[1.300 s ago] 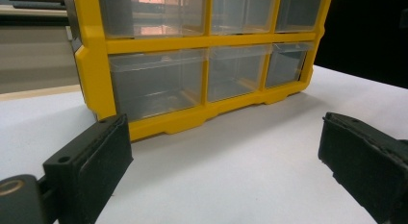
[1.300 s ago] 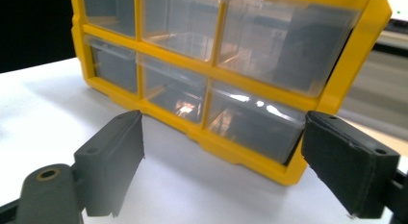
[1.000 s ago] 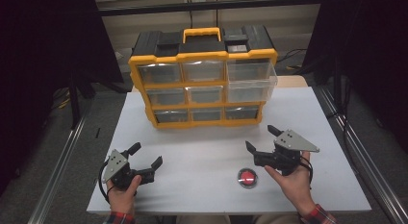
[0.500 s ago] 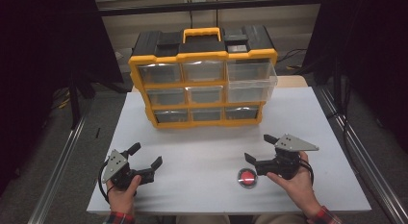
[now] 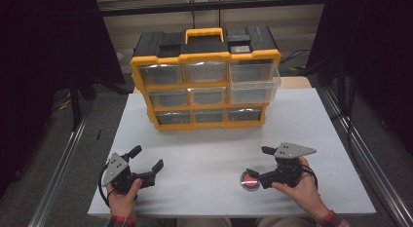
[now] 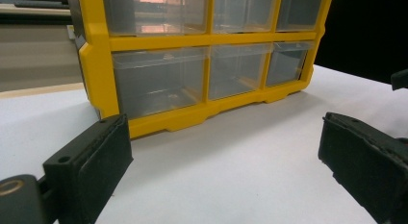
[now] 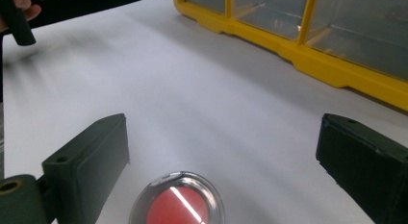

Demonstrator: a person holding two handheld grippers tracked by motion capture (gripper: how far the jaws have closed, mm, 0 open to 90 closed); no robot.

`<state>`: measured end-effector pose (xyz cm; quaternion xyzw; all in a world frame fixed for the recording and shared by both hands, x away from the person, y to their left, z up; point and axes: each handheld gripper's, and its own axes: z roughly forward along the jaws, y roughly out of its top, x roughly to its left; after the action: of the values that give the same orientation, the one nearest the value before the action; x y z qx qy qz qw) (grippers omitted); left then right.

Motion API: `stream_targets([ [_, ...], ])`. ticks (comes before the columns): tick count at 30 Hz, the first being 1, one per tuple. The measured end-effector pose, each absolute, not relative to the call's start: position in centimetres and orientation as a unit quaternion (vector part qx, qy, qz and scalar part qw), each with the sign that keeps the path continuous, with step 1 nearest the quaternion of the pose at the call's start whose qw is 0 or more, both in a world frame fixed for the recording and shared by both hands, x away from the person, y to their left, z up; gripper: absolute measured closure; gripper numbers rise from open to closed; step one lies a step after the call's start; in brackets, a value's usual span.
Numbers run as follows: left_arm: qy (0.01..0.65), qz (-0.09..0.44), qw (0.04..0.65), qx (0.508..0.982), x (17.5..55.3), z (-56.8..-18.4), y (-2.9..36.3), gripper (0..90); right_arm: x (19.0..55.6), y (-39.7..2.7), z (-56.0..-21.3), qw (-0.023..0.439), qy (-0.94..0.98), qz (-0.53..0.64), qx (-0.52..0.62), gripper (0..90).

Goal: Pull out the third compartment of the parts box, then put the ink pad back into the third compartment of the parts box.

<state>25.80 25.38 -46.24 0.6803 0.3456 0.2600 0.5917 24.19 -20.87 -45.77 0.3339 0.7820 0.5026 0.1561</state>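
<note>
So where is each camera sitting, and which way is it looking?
High view: above the person's side, looking forward and down on the white table; both hands show, with the left gripper and right gripper.
Left gripper view: rides the left gripper, facing the yellow drawer box; its two open jaws show.
Right gripper view: rides the right gripper, looking down at the red button; open jaws show.
Shared: all three see the yellow drawer box.

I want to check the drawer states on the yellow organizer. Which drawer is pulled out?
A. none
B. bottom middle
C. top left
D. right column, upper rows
D: on the yellow organizer, the clear drawer at the right juts past the frame.
</note>
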Motion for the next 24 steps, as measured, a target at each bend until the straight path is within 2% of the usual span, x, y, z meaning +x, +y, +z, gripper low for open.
stream_targets([
  [17,0.338,0.254,0.590,0.688,25.71,-46.23,25.19,4.4,23.71,-21.13,-46.49,0.137,0.796,0.490,0.327,2.6],
  [24,0.341,0.256,0.589,0.686,25.79,-46.29,25.26,4.4,23.71,-20.89,-46.67,0.129,0.805,0.484,0.319,4.9],
])
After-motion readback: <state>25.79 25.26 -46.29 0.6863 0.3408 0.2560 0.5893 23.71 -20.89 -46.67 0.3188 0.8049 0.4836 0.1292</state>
